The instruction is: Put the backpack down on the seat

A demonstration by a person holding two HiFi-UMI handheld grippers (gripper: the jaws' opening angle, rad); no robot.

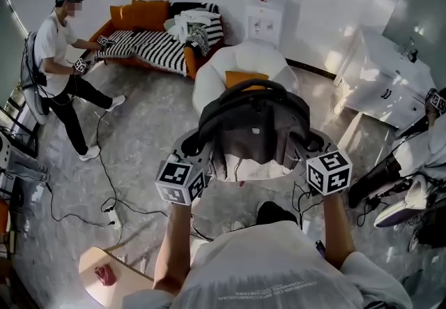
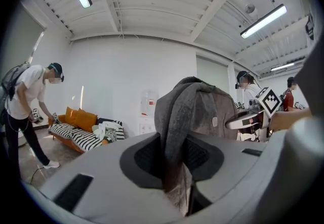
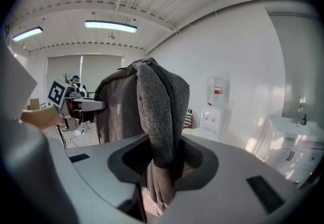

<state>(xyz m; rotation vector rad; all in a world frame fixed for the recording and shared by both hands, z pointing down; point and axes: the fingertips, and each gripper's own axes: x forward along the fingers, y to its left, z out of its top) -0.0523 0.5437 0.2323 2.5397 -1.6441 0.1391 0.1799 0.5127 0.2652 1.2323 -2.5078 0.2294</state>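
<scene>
The person is holding the backpack [image 1: 254,133] up in the air in front of the chest, one tool on each side of it; the left tool [image 1: 191,146] is pinching a grey strap [image 2: 172,117] between its jaws, which are standing narrow with the fabric filling the gap and bunching out below them; the right tool [image 1: 310,141] is gripping the other strap [image 3: 154,112] in the same way, its jaws closed on a thick fold of the grey cloth; in the left gripper view the left tool [image 2: 174,167] is looking across at the bag's body [image 2: 207,112], and in the right gripper view the right tool [image 3: 162,167] is seeing that body [image 3: 119,112] from the opposite side. The backpack is hanging clear of everything, with its dark top handle arching towards the far side; the seat [image 1: 209,77] (a rounded white armchair carrying an orange cushion [image 1: 240,78]) is standing on the floor just beyond and below the bag, not touching it. Further off, another person [image 1: 59,56] is bending over an orange sofa [image 1: 150,46] draped in striped fabric, and a water dispenser [image 1: 268,1] is standing against the white wall behind the seat.
</scene>
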